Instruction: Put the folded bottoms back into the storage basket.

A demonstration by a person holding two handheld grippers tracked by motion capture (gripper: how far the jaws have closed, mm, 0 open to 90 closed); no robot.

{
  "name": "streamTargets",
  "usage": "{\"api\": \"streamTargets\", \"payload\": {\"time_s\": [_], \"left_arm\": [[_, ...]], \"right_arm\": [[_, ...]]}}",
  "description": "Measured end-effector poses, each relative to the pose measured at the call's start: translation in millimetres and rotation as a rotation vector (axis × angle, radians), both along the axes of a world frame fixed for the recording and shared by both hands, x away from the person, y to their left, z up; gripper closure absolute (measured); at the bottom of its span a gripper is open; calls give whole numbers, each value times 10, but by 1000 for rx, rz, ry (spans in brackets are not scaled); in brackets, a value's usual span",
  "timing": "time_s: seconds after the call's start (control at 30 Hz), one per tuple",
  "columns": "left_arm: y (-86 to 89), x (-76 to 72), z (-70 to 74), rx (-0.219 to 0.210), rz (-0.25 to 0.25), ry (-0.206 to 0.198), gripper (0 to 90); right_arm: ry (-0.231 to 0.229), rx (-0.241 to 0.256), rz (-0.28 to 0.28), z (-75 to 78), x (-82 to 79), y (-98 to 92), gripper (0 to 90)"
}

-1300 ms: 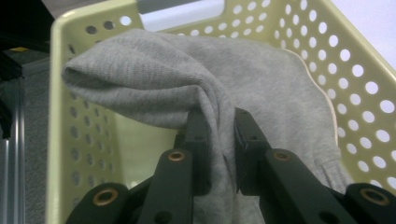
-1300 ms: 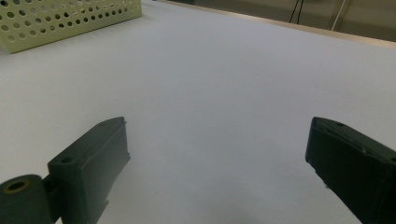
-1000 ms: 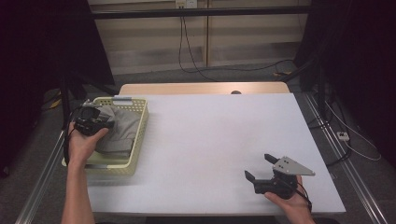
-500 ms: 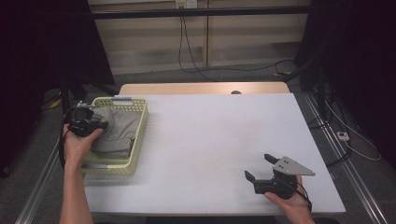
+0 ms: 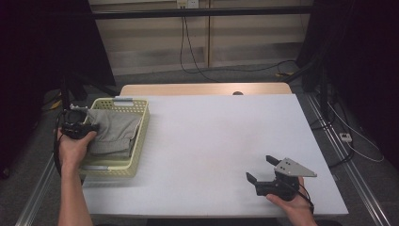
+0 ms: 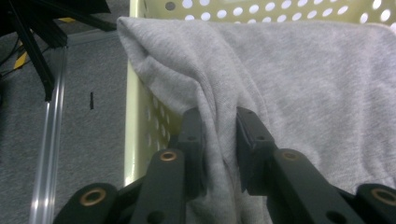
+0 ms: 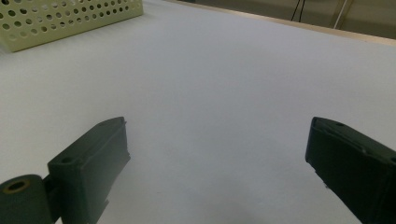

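Observation:
A grey cloth [image 5: 113, 133] lies in a pale yellow perforated basket [image 5: 139, 141] at the table's left edge. My left gripper [image 5: 89, 127] is at the basket's left wall, shut on a fold of the grey cloth [image 6: 261, 88]; the fabric is pinched between the two black jaws and drapes over the basket rim [image 6: 135, 100]. My right gripper [image 5: 261, 169] rests low over the white table near the front right, open, with nothing between its fingers [image 7: 88, 163].
The white table [image 5: 221, 136] stretches between the two grippers. A corner of the basket [image 7: 60, 18] appears far off in the right gripper view. Grey floor and a metal rail [image 6: 51, 140] lie just left of the basket.
My left gripper has moved leftward from over the basket to its left wall, drawing the grey cloth with it. The right gripper has stayed put.

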State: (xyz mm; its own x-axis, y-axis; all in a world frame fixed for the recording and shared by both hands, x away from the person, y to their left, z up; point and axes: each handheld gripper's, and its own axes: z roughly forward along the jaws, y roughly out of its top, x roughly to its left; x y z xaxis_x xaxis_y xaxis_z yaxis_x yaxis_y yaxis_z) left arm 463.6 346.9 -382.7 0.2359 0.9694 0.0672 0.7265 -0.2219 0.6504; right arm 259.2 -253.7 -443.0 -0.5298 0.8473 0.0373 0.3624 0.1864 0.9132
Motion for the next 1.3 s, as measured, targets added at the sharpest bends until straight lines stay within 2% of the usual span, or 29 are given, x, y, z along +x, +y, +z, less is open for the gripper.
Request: {"api": "streamTargets", "payload": {"time_s": [0.1,0.27,0.33,0.37,0.43,0.57,0.67,0.7,0.77,0.8,0.9,0.93,1.1,1.17,1.23,1.27,1.3], "left_arm": [[36,-21,28,-19,18,-24,660],[12,-69,159,-61,-9,-99,581],[-36,-59,175,-69,-30,-106,561],[-65,-46,166,-72,-46,-96,560],[-125,-2,109,-52,-70,-76,573],[-158,81,-47,-14,-37,8,697],[-116,92,-99,10,-7,13,841],[-99,92,-101,23,10,15,855],[-80,97,-116,7,39,14,879],[-80,106,-131,22,49,22,883],[-128,166,-220,89,62,102,883],[-140,183,-257,103,84,105,887],[-128,245,-359,109,76,230,885],[-154,265,-394,115,72,255,890],[-179,273,-410,111,87,251,899],[-172,279,-399,127,64,272,900],[-186,280,-412,115,76,264,900]], "right_arm": [[-1,0,-1,1,-1,-3,55],[0,0,0,-1,3,0,55],[0,-1,2,-1,3,4,56],[-1,-1,3,-1,3,5,56],[0,-2,3,-2,2,3,56],[-2,-1,1,0,-2,-2,57],[0,-1,1,0,-4,-6,58],[1,-1,1,0,-3,-7,58],[0,-1,2,0,-3,-6,60],[-2,-2,3,1,-3,-6,60],[-2,-2,2,2,-4,-5,60],[-2,-2,2,1,-4,-4,60],[-1,0,1,2,-6,-8,60],[-2,1,0,3,-7,-11,60],[-4,1,3,5,-9,-11,60],[-5,2,4,6,-11,-10,60],[-5,2,6,6,-12,-8,60]]}}
